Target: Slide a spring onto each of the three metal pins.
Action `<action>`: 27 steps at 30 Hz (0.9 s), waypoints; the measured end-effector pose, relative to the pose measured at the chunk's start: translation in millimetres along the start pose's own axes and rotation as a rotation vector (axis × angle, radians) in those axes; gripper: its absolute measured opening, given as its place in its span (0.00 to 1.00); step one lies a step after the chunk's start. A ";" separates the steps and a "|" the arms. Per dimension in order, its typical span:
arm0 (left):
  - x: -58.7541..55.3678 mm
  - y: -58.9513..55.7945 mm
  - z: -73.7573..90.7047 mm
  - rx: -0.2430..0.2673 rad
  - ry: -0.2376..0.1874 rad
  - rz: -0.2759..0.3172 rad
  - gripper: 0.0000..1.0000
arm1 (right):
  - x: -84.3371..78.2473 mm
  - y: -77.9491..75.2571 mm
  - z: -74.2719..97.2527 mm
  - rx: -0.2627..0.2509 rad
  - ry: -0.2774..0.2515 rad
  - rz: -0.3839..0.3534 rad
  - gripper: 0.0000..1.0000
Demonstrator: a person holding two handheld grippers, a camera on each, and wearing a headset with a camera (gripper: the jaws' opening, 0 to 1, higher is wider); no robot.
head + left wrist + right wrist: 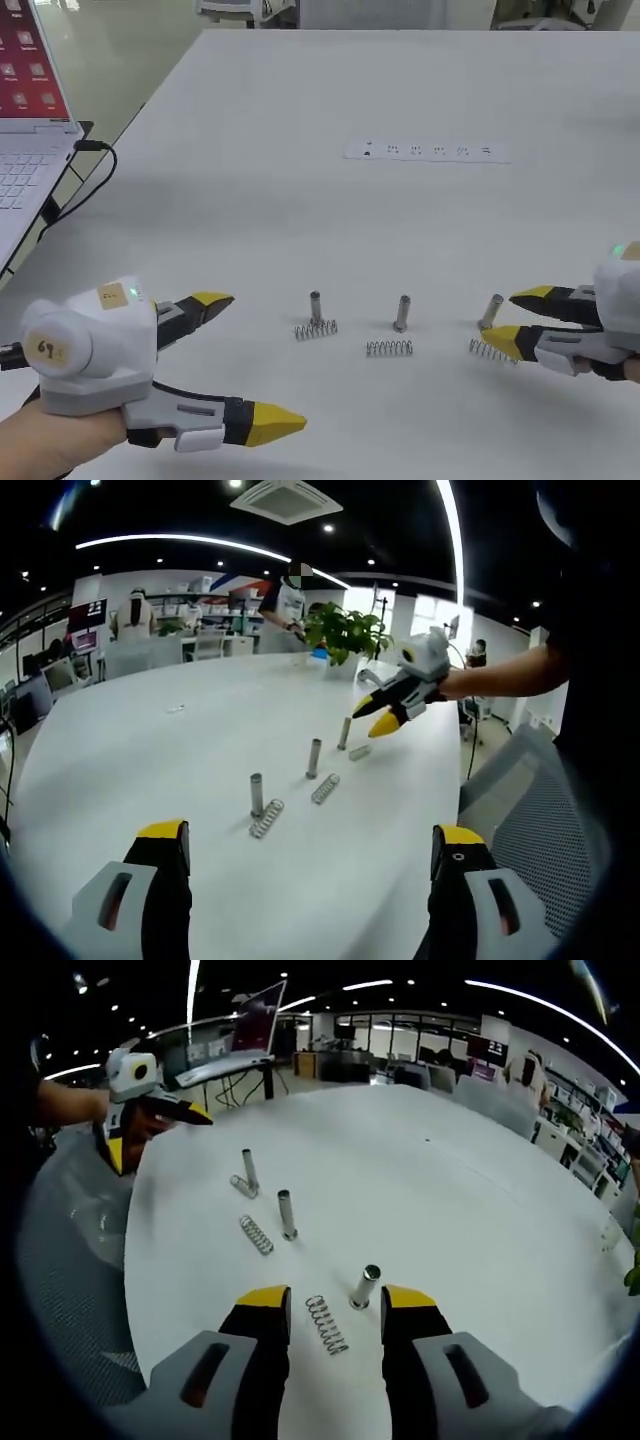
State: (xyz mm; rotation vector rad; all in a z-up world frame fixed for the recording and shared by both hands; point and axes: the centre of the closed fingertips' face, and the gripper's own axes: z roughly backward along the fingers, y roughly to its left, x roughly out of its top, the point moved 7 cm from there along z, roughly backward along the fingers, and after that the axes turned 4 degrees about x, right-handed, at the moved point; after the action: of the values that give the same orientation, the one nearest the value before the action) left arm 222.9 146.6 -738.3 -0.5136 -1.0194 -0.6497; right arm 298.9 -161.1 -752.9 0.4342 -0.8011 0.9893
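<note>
Surroundings: open white laptop with a red screen (30, 100) at the far left edge of the wide white table (250, 200); thin black cable (88, 146) plugged in at its side and hanging down; flat white strip with small dark marks (427, 151) lying beyond the pins, well apart from them.
Background: green leafy plant (345, 630) at the far table edge in the left gripper view; grey mesh chair back (545, 820) beside the table; office desks and people far behind.
Path to the pins: open stretch of table top between the left gripper and the row.
Pins: 3 short grey metal cylinders, standing in 1 row, apart from each other; in the head view left pin (316, 308), middle pin (403, 312), right pin (491, 310).
Springs: 3 small silver wire coils, lying flat on the table, 1 just in front of each pin; left spring (316, 330), middle spring (389, 348), right spring (492, 350); all 3 off the pins.
Left gripper (245, 362): white-grey body, black fingers with yellow tips; at the lower left, well apart from left pin; jaws spread wide, holding nothing.
Right gripper (515, 318): same build; jaws parted, nothing clamped; right pin and right spring just ahead, between the 2 yellow tips in the right gripper view; contact of the lower tip with the spring impossible to tell.
</note>
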 end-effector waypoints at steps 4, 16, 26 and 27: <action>1.2 -0.2 -0.4 -0.001 -0.004 0.002 0.98 | -5.1 2.3 -0.1 0.015 0.029 0.058 0.35; -0.3 -0.1 0.6 0.000 -0.008 0.014 0.98 | -9.0 13.9 5.5 0.041 0.057 0.110 0.32; -4.2 -1.3 1.3 0.003 -0.009 0.023 0.98 | -13.6 17.0 7.4 0.062 0.117 0.190 0.30; -4.2 -1.2 1.5 0.003 -0.009 0.024 0.98 | -13.9 16.9 7.5 0.062 0.120 0.196 0.30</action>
State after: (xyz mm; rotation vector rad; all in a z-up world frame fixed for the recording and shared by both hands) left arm 219.6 147.9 -741.2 -0.5255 -1.0216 -0.6251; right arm 277.1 -165.4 -759.1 0.3505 -0.7158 1.2139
